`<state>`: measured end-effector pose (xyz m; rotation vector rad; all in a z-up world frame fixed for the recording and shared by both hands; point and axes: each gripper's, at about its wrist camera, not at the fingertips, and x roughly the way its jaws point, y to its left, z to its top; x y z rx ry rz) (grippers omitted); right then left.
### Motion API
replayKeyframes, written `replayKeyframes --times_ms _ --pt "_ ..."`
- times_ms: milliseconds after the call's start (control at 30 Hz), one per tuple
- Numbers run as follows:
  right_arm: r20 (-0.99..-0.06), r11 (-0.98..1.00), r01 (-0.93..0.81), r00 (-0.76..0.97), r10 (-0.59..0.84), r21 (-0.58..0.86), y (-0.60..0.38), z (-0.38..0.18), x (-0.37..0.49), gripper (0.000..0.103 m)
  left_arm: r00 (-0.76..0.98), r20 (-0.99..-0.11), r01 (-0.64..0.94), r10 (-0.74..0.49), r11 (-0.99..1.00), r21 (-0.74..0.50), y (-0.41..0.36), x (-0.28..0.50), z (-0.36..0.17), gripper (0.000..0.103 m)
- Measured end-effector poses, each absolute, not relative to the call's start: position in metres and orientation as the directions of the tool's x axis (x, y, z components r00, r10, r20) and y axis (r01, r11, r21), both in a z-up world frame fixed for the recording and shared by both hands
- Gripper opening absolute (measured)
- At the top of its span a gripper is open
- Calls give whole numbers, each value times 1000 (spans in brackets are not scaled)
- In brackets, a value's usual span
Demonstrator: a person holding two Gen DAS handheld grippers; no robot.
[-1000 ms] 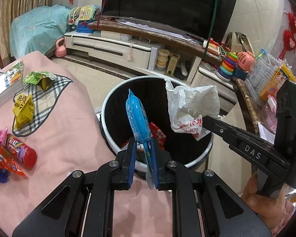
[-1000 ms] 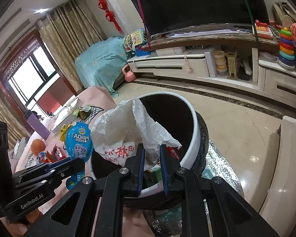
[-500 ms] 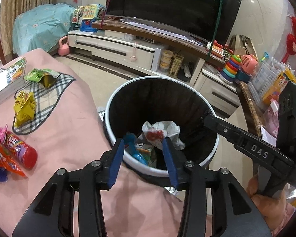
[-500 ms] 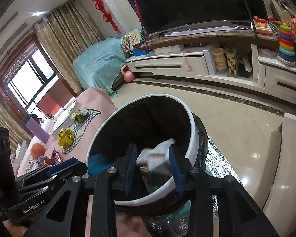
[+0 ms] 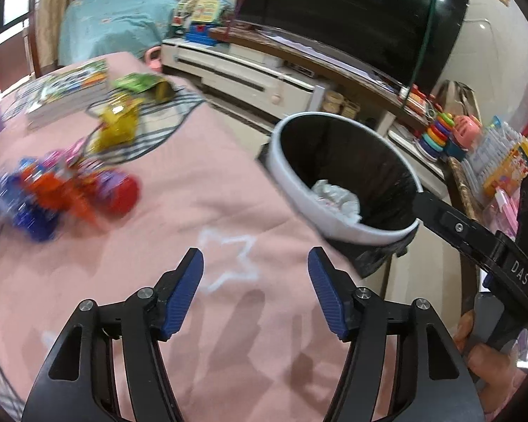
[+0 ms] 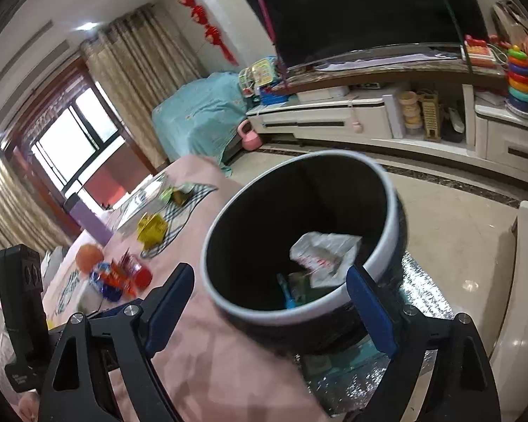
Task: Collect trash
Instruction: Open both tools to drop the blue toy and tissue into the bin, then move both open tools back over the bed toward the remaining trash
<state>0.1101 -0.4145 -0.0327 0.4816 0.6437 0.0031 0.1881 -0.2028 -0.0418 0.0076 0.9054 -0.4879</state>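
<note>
A black trash bin with a white rim (image 5: 334, 218) (image 6: 299, 313) stands beside the pink-covered table (image 5: 193, 211). A crumpled white plastic bag (image 5: 336, 198) (image 6: 325, 251) and a blue wrapper (image 6: 288, 299) lie inside it. My left gripper (image 5: 255, 292) is open and empty over the pink cloth, left of the bin. My right gripper (image 6: 271, 302) is open and empty over the bin's near rim. Red, orange and blue snack wrappers (image 5: 60, 193) (image 6: 123, 277), a yellow wrapper (image 5: 118, 126) (image 6: 151, 227) and a green wrapper (image 5: 140, 84) lie on the table.
A stack of books (image 5: 63, 95) lies at the table's far left. A TV stand (image 6: 334, 119) with toys and a large TV (image 5: 352, 17) runs along the far wall. Tiled floor (image 6: 457, 218) lies beyond the bin. An orange ball (image 6: 89, 256) sits on the table.
Both grippers opened and dropped the blue wrapper and the white bag into the bin. The left gripper then swung left over the table; both jaws opened wider.
</note>
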Motion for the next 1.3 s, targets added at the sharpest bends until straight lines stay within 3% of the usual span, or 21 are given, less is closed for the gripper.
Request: replayKeyframes --times_ms 567,1300 --pt "-592 905 22 763 259 424 -339 -40 116 90 574 -760 195 -306 952 -236 -84 156 -59 64" --pt "-614 935 -137 721 320 326 -249 -52 126 94 605 -765 52 -219 970 -237 -8 145 -73 64"
